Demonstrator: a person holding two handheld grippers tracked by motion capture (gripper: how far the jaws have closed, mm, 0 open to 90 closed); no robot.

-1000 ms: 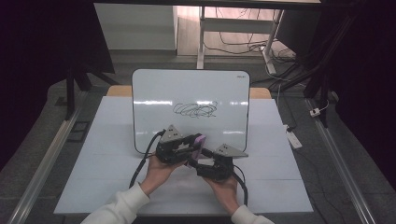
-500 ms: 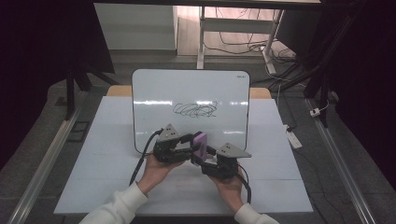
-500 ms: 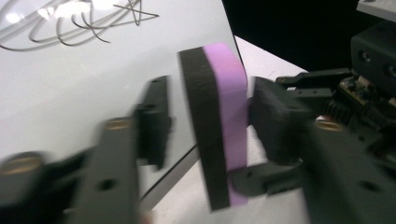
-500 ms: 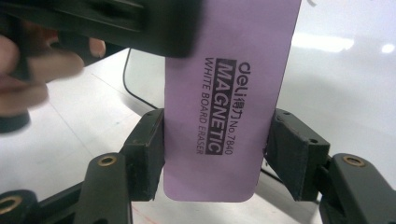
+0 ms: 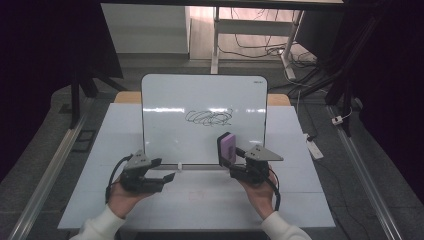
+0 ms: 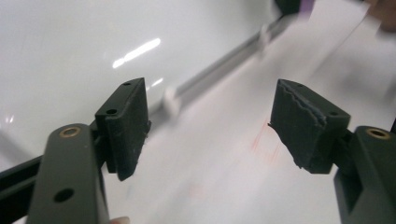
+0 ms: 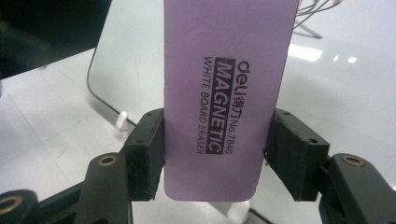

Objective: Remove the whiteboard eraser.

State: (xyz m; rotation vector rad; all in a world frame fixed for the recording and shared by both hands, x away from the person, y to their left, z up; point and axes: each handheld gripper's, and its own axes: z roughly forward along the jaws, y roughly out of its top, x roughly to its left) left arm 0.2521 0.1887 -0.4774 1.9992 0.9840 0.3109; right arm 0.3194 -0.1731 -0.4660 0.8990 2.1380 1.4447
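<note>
My right gripper [image 5: 235,159] pinching the purple whiteboard eraser [image 5: 227,148] near the scribbled whiteboard [image 5: 200,100], my left gripper [image 5: 162,170] spread, empty, low left.

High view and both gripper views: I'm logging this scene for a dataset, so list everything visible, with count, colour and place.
whiteboard: one, white, propped upright at the table's far middle
scribble: one, black, on the whiteboard's centre
eraser: one, purple, printed "MAGNETIC WHITE BOARD ERASER", held in front of the whiteboard's lower right
table: one, white top
cables: several, dark, on the floor beyond the table
left claw: one, black, open, holding nothing, near the whiteboard's lower left
right claw: one, black, shut on the eraser
hands: two, white sleeves, at the near edge
</note>
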